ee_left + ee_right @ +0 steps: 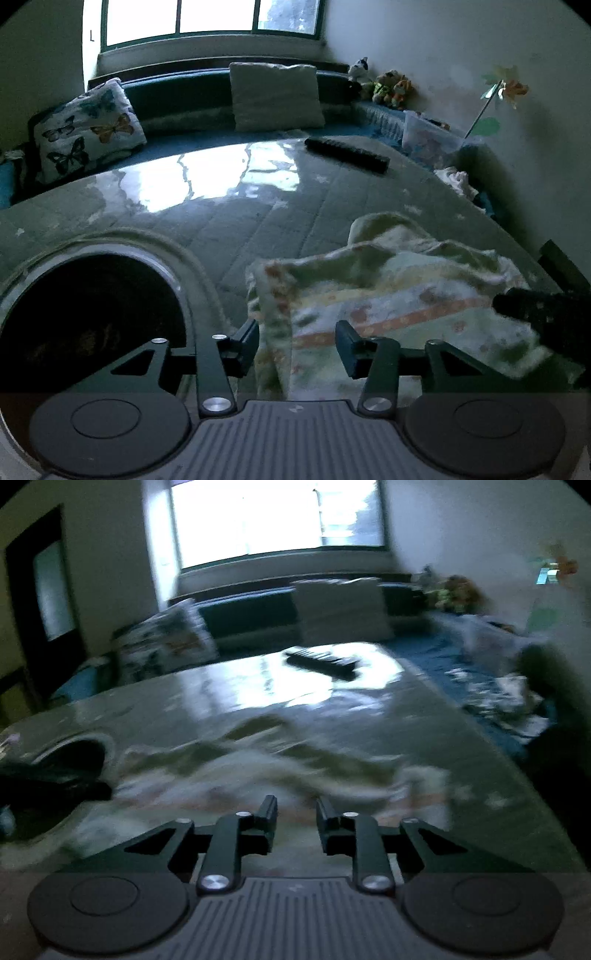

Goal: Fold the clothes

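The right wrist view is blurred: the garment (258, 775) is only a pale smear, and the remote control (325, 662) has no clear outline. In the left wrist view, the right gripper (546, 314) is cut by the edge, so its fingers are hidden.

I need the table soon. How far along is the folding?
Early. The patterned cloth lies rumpled, one edge flopped over, no neat fold yet. The left gripper is open astride its near edge; the right gripper hovers open over it. All folds remain.
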Demonstrator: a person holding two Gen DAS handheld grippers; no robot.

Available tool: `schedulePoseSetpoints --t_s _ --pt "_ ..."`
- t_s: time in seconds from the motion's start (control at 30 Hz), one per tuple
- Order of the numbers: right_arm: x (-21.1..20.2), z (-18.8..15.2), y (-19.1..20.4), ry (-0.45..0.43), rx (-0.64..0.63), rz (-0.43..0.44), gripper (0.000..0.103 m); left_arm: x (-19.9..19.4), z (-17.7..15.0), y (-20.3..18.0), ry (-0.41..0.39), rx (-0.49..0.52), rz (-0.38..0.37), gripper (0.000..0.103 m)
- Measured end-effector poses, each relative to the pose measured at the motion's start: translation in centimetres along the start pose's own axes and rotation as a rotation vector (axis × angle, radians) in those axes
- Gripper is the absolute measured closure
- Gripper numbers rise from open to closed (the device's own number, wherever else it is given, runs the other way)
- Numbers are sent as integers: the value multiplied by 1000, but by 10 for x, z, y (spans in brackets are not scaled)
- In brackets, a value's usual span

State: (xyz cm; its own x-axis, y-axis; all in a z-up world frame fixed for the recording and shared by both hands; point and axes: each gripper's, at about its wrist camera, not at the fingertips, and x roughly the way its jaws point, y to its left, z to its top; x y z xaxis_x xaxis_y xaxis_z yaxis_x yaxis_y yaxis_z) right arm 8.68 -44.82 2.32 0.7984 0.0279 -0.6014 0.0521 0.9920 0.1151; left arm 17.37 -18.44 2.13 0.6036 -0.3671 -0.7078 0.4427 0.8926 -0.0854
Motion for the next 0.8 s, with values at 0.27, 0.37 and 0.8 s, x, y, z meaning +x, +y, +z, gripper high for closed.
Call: schedulePoseSetpoints --t_s 0.27,0.37,0.8 --pt "-14 -26 38 29 -81 48 63 -11 -19 3 14 12 11 47" --pt "-21 -35 48 33 -100 50 53 -20 -27 5 7 12 15 38" --pt "-49 -54 52 1 5 -3 3 -64 -64 10 -48 30 32 12"
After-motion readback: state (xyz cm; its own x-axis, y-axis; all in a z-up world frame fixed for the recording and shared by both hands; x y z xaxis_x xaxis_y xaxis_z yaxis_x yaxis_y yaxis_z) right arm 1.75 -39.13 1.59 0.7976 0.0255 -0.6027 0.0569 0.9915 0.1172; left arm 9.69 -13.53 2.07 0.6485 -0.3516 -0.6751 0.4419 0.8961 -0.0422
